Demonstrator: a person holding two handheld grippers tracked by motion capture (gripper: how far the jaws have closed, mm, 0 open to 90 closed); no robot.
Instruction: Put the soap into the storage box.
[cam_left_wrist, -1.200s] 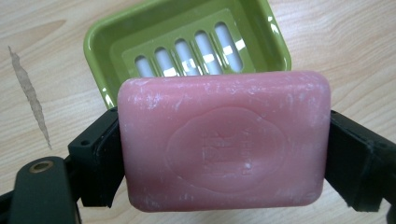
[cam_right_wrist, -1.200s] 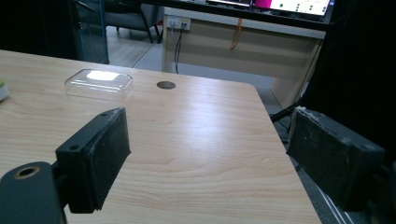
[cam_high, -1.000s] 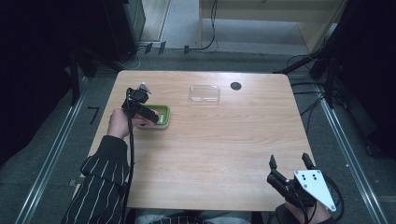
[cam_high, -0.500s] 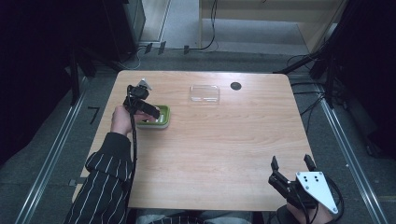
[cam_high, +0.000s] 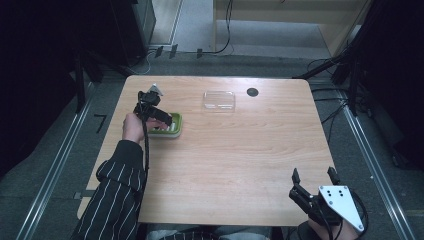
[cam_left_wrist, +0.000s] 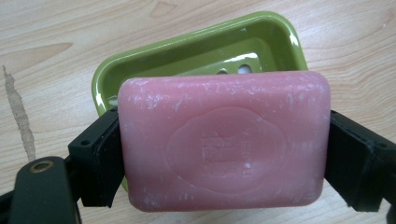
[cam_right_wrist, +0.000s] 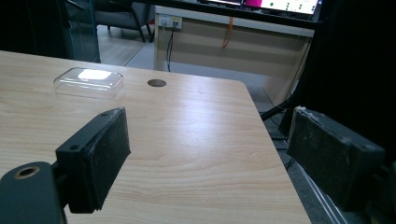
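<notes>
Comparing with the earlier high views, the left gripper (cam_high: 161, 118) sits in much the same spot over the green soap dish (cam_left_wrist: 196, 51) at the left of the table (cam_high: 240, 150), and the right gripper (cam_high: 312, 186) stays parked at the lower right corner. The left jaws clamp the pink soap bar (cam_left_wrist: 224, 140) by its short ends, just above the dish; a clear lid (cam_high: 219, 99) and a dark grommet hole (cam_high: 252, 92) lie well apart near the far edge. The striped sleeve (cam_high: 117, 192) reaches up the left edge, and the right jaws stand wide apart, holding nothing.
</notes>
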